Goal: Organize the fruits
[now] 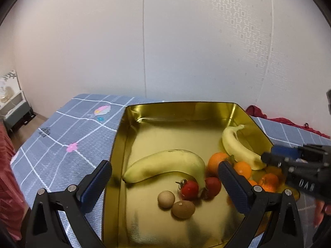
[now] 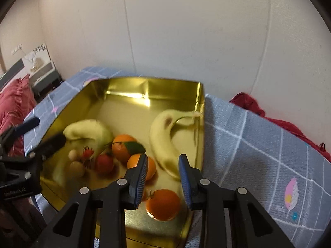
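We hold two grippers over a gold tin (image 1: 120, 144) on a blue checked cloth (image 1: 62, 136). The left gripper (image 1: 165, 177) has its fingers spread wide with nothing between them; its left finger hangs outside the tin's left wall, its right finger hides part of the oranges. The right gripper (image 2: 163, 173) also has its fingers apart, empty, above the near right of the tin, and in the left view it covers that corner. The right view is blurred, so small fruit there is hard to make out.

All the fruit lies in the tin. We count, left to right: one big banana (image 1: 165, 165), two small brown round fruits (image 1: 174, 203) near us, two tomatoes (image 1: 189, 189), three oranges (image 2: 163, 204) and a second banana (image 1: 238, 148) by the right wall. A red fabric (image 2: 269, 119) is cut off at far right.
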`<control>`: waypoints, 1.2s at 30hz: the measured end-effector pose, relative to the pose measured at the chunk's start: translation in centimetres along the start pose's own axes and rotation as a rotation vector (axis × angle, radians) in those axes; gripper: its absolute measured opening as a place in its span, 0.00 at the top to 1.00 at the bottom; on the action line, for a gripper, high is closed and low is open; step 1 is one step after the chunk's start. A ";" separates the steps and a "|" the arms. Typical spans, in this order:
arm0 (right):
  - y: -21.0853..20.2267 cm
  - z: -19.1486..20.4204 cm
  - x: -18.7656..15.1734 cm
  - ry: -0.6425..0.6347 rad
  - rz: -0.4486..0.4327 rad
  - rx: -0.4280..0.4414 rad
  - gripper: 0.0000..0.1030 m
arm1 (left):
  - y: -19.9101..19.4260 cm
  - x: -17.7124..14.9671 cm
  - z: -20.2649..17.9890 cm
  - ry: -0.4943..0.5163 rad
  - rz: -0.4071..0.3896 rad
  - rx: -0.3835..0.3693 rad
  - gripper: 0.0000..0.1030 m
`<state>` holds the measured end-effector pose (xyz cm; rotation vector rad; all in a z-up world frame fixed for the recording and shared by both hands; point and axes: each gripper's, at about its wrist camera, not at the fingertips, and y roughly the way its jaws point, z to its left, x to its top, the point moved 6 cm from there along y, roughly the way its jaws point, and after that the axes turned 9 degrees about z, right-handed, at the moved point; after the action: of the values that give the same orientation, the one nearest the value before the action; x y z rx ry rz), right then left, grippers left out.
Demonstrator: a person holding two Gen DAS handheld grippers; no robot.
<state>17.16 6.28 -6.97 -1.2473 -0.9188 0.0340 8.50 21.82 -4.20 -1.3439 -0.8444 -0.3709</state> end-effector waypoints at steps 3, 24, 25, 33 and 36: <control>1.7 -0.1 0.1 0.044 0.056 0.041 0.70 | -0.1 0.0 -0.1 0.015 -0.006 0.050 0.00; -1.9 3.2 0.4 0.023 -0.151 -0.084 0.65 | -2.0 -0.7 0.7 -0.048 0.008 0.109 0.00; -2.0 3.2 0.2 0.025 -0.155 -0.088 0.64 | -2.3 -1.0 0.9 -0.062 0.007 0.110 0.00; -4.2 2.8 -2.2 0.127 -0.187 -0.073 0.54 | -4.7 -1.9 1.3 -0.076 -0.069 0.156 0.00; -5.2 2.4 -3.1 0.170 -0.213 -0.087 0.51 | -5.3 -2.2 0.9 -0.040 -0.084 0.153 0.00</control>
<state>11.35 4.76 -4.42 -1.2060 -0.9076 -0.2788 3.15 21.02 -2.10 -1.1794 -0.9457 -0.3389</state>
